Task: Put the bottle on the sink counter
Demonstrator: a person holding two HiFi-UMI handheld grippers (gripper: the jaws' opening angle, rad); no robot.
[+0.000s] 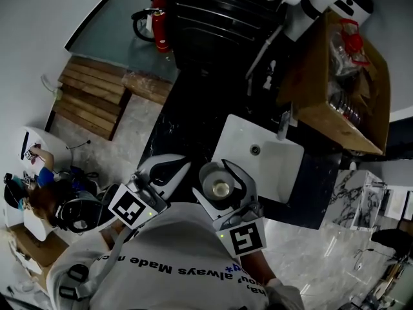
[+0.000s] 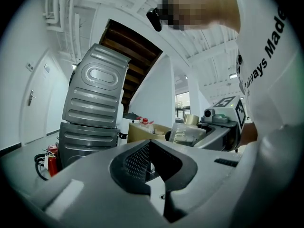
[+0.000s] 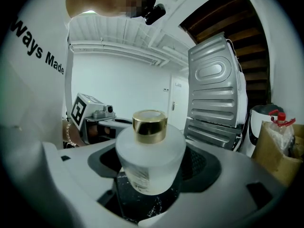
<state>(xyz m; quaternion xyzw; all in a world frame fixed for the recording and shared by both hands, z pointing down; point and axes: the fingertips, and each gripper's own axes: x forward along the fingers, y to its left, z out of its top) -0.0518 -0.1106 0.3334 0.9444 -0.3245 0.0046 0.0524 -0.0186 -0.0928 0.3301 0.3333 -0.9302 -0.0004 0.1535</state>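
Note:
A frosted round bottle (image 1: 220, 188) with a gold cap stands upright between the jaws of my right gripper (image 1: 219, 173), which is shut on it. In the right gripper view the bottle (image 3: 151, 151) fills the middle, pinched between the dark pads. I hold it over the near edge of the black marble sink counter (image 1: 184, 121), just short of the white sink basin (image 1: 242, 137). My left gripper (image 1: 182, 166) hovers beside it to the left, jaws shut with nothing between them (image 2: 152, 175). From the left gripper view the bottle (image 2: 186, 133) shows at the right.
A tap (image 1: 283, 125) stands at the basin's far rim. An open cardboard box (image 1: 322, 89) of bagged goods sits on the counter at back right. A dark ribbed appliance (image 1: 222, 15) lies behind, with a red fire extinguisher (image 1: 159, 24) and a wooden pallet (image 1: 97, 95) on the floor to the left.

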